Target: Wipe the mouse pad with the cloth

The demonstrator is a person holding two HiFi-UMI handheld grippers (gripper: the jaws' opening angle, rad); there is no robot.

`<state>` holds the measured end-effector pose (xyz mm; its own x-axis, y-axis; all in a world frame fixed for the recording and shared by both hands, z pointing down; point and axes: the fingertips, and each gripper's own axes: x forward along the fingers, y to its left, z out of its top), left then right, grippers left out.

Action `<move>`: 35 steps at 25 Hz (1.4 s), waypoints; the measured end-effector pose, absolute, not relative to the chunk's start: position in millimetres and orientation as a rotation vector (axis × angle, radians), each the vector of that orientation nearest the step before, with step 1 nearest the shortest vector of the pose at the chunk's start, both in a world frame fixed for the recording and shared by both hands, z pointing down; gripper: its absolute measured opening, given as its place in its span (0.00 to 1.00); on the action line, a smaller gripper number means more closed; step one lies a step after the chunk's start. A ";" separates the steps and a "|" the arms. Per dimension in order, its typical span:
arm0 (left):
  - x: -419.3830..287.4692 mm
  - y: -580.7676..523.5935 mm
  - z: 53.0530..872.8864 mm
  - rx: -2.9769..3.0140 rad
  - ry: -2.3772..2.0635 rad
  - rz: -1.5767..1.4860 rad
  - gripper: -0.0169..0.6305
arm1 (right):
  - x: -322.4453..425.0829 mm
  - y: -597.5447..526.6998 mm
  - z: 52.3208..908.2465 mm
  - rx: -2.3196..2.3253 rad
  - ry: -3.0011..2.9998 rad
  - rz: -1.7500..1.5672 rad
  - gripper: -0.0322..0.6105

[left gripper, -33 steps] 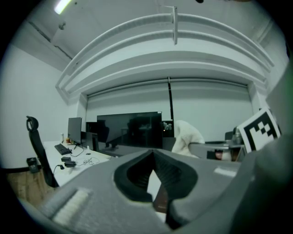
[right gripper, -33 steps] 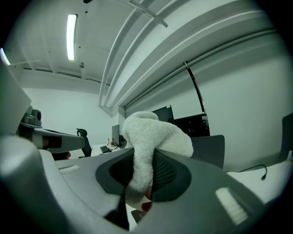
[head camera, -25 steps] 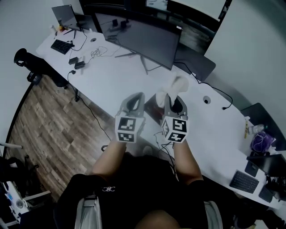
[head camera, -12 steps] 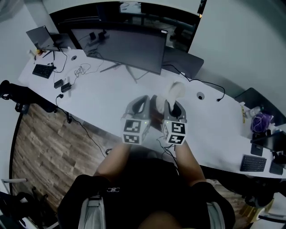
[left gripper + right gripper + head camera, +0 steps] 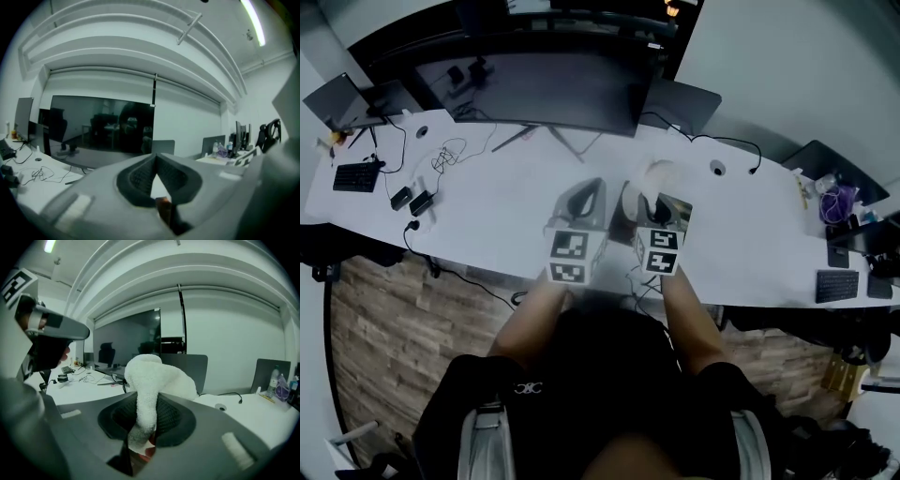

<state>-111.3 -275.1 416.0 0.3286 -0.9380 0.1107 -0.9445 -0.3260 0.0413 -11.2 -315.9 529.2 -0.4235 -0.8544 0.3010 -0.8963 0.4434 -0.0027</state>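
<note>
Mouse pad wipe hasn't started, as far as I can judge; this looks like the carry/approach step. White desk (image 5: 487, 202) spans the head view, with a big dark monitor (image 5: 553, 89) at the back and both grippers side by side over the near edge in front of the person. Both gripper views look out level at the far wall and ceiling, not down at the desk, so neither tool is aimed at a surface. Left gripper (image 5: 584, 195) has its jaws closed tip to tip with nothing between them (image 5: 154, 159). Right gripper (image 5: 662, 202) is clamped on the cloth (image 5: 152, 376): a narrow neck is pinched between the pads and the fluffy white bulk sticks out past the tips (image 5: 661, 173). Can't confirm the mouse pad itself. A small dark patch (image 5: 628, 221) on the desk between the two grippers may be it, but it's too blurred to tell. The next move calls for tipping the right gripper down, landing the cloth's bulk flat on the pad, then stroking across. The left gripper is free to pin the pad's edge if it slides.
</note>
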 end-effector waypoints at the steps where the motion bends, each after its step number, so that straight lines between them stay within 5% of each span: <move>1: -115.0 -275.3 417.6 2.488 -1.750 0.106 0.03 | -13.8 -318.3 537.6 1.518 -2.415 0.245 0.17; 35: -145.9 -294.8 437.8 2.532 -1.632 0.206 0.03 | -22.9 -363.8 701.3 1.401 -1.945 0.498 0.17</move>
